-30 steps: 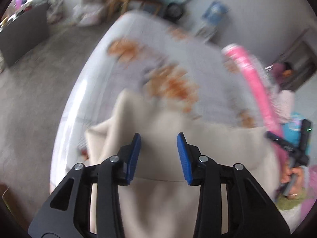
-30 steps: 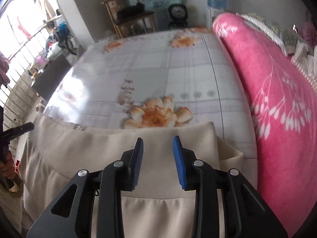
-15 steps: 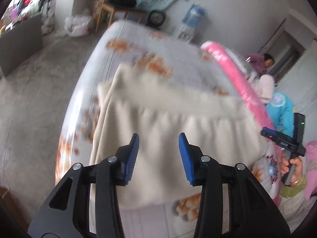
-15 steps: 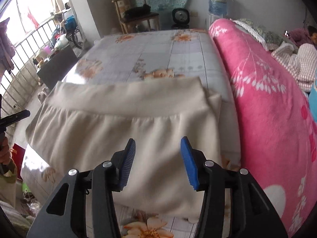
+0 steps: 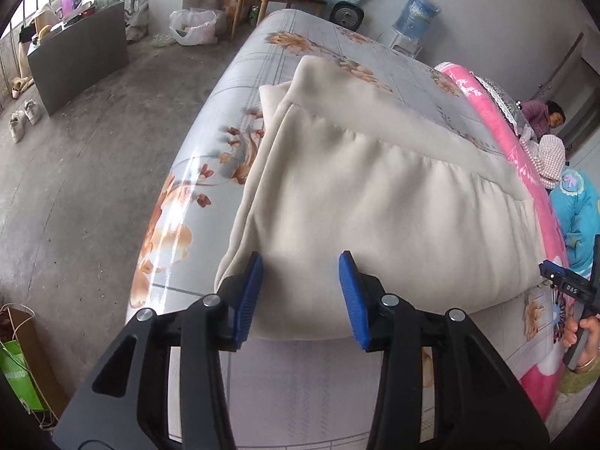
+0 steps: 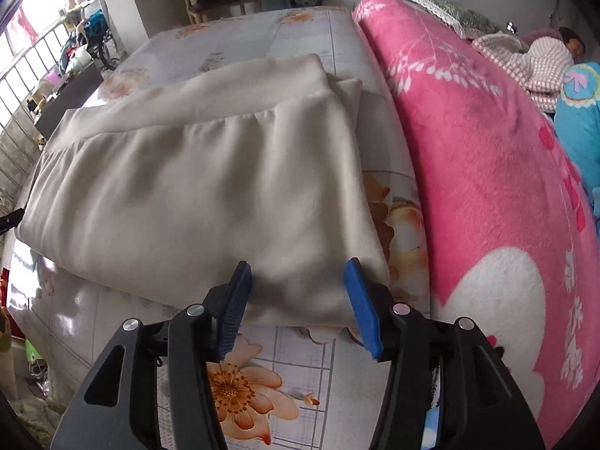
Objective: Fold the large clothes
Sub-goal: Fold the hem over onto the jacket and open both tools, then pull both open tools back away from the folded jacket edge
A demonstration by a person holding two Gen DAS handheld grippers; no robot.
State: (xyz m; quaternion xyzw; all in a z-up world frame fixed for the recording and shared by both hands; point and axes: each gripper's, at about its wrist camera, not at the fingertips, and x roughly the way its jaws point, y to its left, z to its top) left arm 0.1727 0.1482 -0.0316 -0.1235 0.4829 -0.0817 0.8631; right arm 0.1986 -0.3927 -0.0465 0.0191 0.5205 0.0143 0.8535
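A large cream garment [image 5: 375,195] lies folded on the flower-printed bed sheet [image 5: 210,172], its gathered band toward the far side. My left gripper [image 5: 300,262] hovers open over the garment's near left corner, pads clear of the cloth. Over the near right corner [image 6: 337,292] of the garment [image 6: 195,187], my right gripper [image 6: 298,266] has its jaws opening; cloth shows below the gap but the pads do not press on it. In the left wrist view, a hand [image 5: 579,332] at the right edge holds the right gripper's handle.
A thick pink blanket [image 6: 468,150] is heaped along the right side of the bed, with a person [image 6: 543,52] lying beyond it. Bare concrete floor [image 5: 75,187] lies to the left, with a grey cabinet [image 5: 78,56], shoes [image 5: 22,120] and a green bag [image 5: 18,375].
Both grippers drew back toward the near edge of the bed and their jaws spread wider. The garment now lies flat, nearly all of it in view.
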